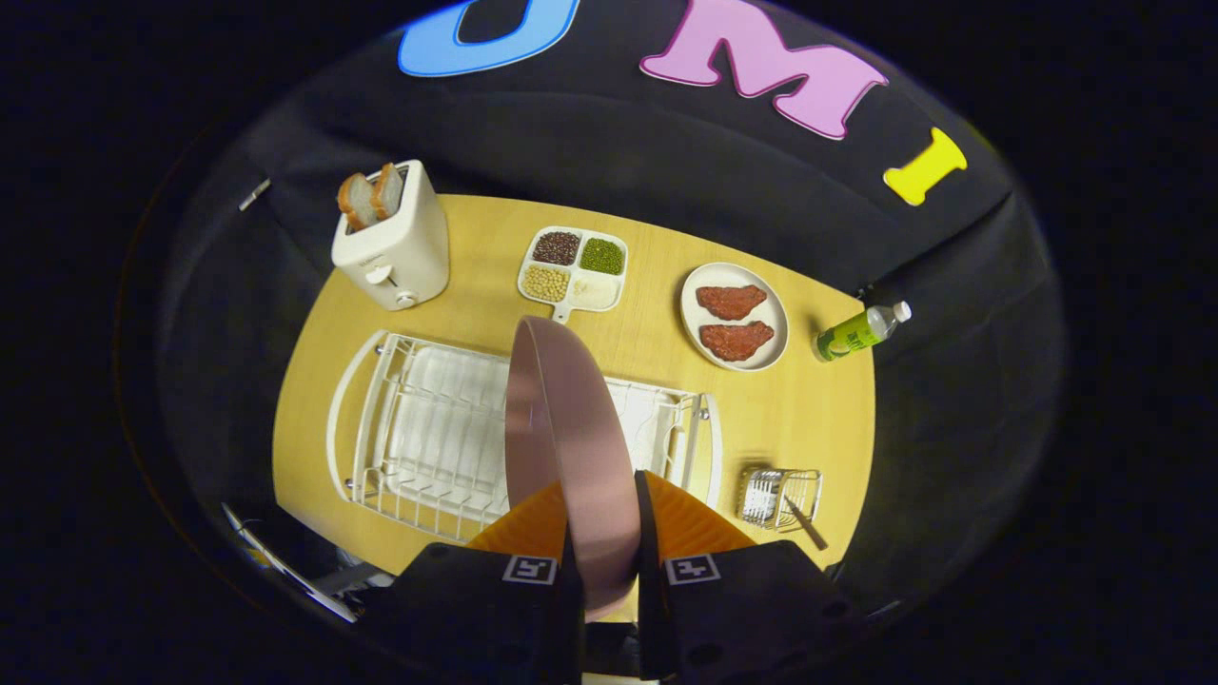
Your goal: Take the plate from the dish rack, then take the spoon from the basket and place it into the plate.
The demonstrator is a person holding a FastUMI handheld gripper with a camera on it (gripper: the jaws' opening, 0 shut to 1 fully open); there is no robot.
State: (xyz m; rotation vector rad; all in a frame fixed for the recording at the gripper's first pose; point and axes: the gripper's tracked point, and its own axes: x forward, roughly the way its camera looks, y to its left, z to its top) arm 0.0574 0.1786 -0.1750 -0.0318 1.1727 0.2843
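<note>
Holding clear above the wooden table [809, 419] and white dish rack [428, 428], your gripper [601, 547] is clamped on the pink plate [566, 428], edge-on between its fingers. Next, set it flat, then fetch the spoon [804, 525] from the wire basket [782, 495].

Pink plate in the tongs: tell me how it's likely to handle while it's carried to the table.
The pink plate is held on edge between the tongs, above the dish rack. It keeps a clean round outline, so it is probably stiff. Its smooth surface may slip or swing in a grip at the rim. Set down on edge, it could well roll or tip.
</note>
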